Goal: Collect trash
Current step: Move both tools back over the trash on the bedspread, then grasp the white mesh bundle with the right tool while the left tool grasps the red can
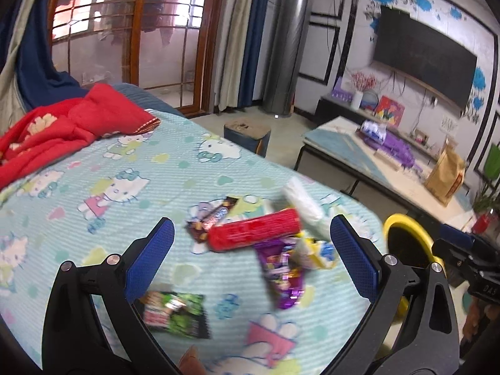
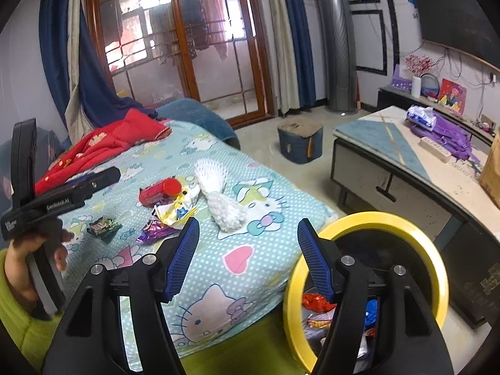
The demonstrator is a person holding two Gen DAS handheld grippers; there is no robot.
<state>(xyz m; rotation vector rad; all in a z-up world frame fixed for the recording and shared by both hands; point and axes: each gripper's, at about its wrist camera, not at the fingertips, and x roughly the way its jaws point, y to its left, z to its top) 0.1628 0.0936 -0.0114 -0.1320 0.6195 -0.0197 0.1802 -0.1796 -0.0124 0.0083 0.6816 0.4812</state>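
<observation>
So from my left tongs point(image 1: 250, 250), both blue pads are spread wide with nothing pinched, hovering over the bed point(image 1: 93, 162) with the cat-print sheet. Down at about 7 o'clock, right by the left pad, there's a green snack wrapper point(image 1: 175, 314). Moving right, near the middle, a dark candy bar wrapper point(image 1: 212, 217) lies touching the end of a red tube-shaped package point(image 1: 254, 229), and just below that, around 5 o'clock, is a purple wrapper point(image 1: 282, 276) with a yellow-and-white wrapper point(image 1: 315, 251) beside it. A white foam net sleeve point(image 1: 301, 201) lies just above the red package's right end. Everything's a bit blurry here. Over at 3 o'clock the yellow-rimmed trash bin point(image 1: 406, 225) peeks past the edge of the bed. On my right tongs point(image 2: 248, 256), pads are also apart and empty, left pad over the bed edge and right pad over the bin's yellow rim point(image 2: 406, 218); inside the bin I can see a few wrappers already, one of them red point(image 2: 315, 301). My left hand point(image 2: 28, 256) shows at 9 o'clock holding the other tongs.
</observation>
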